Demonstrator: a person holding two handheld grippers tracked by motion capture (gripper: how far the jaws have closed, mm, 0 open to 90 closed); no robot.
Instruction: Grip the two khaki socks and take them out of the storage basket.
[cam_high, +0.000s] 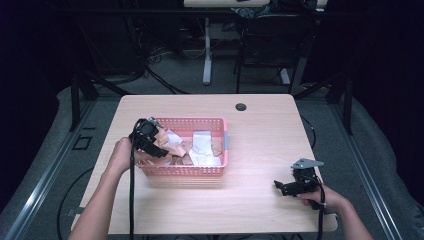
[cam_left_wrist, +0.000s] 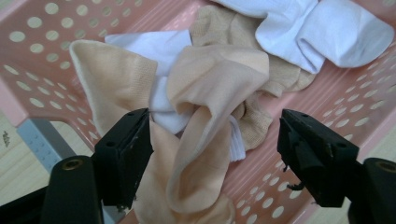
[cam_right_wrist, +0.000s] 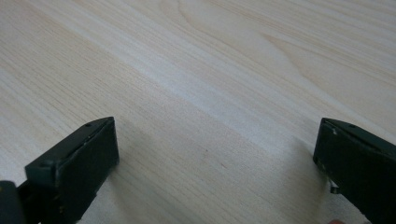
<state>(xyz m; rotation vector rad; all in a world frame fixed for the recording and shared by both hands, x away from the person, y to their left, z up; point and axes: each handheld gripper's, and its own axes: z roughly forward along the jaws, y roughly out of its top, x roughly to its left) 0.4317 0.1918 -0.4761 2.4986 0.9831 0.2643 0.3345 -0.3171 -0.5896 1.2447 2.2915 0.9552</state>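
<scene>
Beige, soft crumpled socks (cam_left_wrist: 205, 140) lay between the wide-open, empty jaws of the left gripper (cam_left_wrist: 215, 140) inside the pink perforated plastic basket (cam_high: 200, 170), so closing on one fold looked wisest, while the right gripper (cam_right_wrist: 215, 158) gaped empty above the pale wooden table (cam_right_wrist: 196, 70).

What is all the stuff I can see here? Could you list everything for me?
Table: one, light wood, centre; a dark round hole near its far edge.
Basket: one, pink, perforated plastic, on the table's left half.
Cloth pieces: several, beige and white, piled in the basket; exact count unclear.
Chair: one, dark, beyond the table.
Left gripper: black, jaws open around a beige piece, at the basket's left end.
Right gripper: black, jaws open, low over bare table at the near right.
</scene>
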